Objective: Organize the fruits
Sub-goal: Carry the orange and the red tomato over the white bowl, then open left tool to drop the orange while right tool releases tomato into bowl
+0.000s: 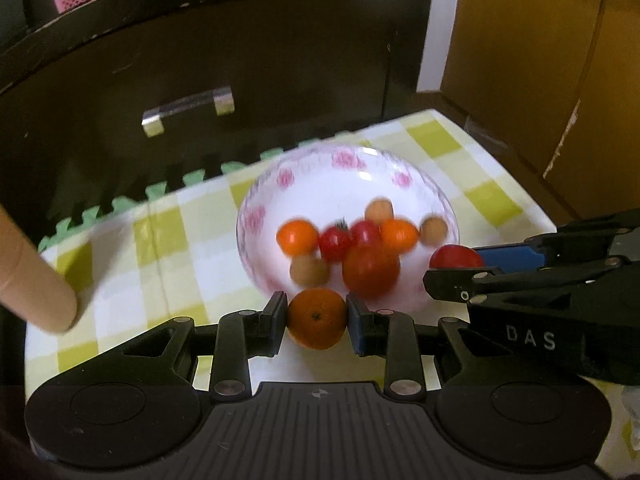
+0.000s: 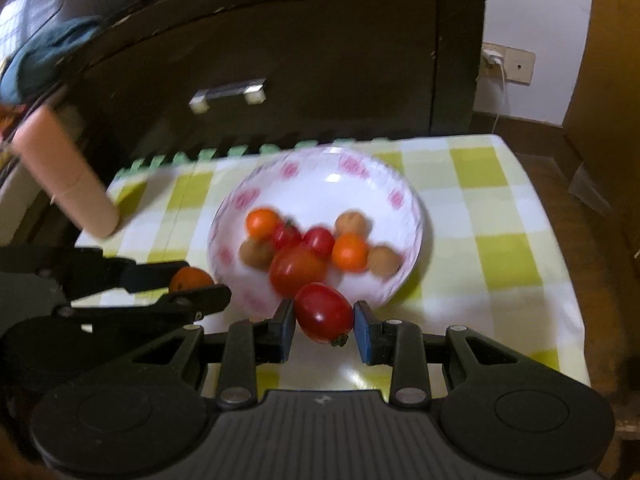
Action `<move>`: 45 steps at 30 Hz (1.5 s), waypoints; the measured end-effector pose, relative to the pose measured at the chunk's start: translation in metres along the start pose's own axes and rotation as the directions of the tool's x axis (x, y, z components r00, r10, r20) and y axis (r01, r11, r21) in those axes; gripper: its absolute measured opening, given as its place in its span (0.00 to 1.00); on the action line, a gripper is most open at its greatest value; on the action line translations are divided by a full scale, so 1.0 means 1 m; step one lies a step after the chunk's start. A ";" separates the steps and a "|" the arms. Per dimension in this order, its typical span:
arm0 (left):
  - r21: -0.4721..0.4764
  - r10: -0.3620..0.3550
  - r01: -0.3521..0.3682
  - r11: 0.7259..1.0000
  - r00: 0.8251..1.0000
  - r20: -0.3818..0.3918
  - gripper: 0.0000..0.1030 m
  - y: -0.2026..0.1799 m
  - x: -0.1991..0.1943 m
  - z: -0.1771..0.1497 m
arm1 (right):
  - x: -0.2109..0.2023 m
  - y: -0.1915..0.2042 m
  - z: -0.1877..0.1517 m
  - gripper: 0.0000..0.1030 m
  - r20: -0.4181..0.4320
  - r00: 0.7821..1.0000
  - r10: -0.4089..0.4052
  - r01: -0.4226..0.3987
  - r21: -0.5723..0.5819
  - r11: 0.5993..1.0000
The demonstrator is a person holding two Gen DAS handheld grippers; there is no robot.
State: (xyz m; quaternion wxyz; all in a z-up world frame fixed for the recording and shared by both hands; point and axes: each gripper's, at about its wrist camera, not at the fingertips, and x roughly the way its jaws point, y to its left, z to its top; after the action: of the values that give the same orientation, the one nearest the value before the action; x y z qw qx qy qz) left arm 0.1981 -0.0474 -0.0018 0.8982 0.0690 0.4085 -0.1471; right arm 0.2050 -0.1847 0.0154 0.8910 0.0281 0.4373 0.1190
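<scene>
White letters "DAS" are readable on the black plastic body of the right gripper [image 2: 324, 320], whose fingers are closed on a smooth, glossy oval red tomato [image 2: 324, 312] with its green stem end pointing down. The left gripper [image 1: 317, 322] pinches a round, dimpled-skinned orange [image 1: 317, 319] between its pads. Just beyond both sets of fingertips sits a glossy white bowl [image 1: 348, 168] with pink floral motifs on a yellow-checked cloth [image 2: 500, 240], holding blurred fruits, seemingly small oranges, tomatoes and brownish round ones.

White bowl [image 2: 404, 216] with pink flowers sits on yellow-and-white checked cloth [image 2: 500, 216].
</scene>
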 end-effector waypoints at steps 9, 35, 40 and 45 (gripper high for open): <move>0.022 0.036 -0.036 0.999 0.999 0.000 0.37 -0.001 0.032 0.037 | 0.028 -0.024 0.034 0.30 0.005 1.000 0.001 -0.002 0.076 0.997; -0.012 0.044 -0.045 0.999 0.999 -0.029 0.39 0.012 0.065 0.057 | 0.072 -0.041 0.057 0.31 0.005 1.000 0.011 -0.011 0.160 0.987; -0.027 0.046 -0.047 0.999 0.999 -0.029 0.42 0.014 0.065 0.057 | 0.072 -0.042 0.057 0.31 0.008 1.000 0.008 -0.009 0.171 0.985; -0.033 0.056 -0.057 0.998 0.998 -0.028 0.46 0.015 0.065 0.057 | 0.072 -0.042 0.057 0.32 0.009 1.000 0.005 -0.006 0.175 0.984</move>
State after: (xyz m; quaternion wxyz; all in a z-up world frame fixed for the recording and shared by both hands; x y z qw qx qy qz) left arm 0.2836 -0.0606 -0.0133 0.8975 0.0671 0.4207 -0.1139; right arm 0.2998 -0.2050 -0.0119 0.8865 0.1082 0.4423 0.0825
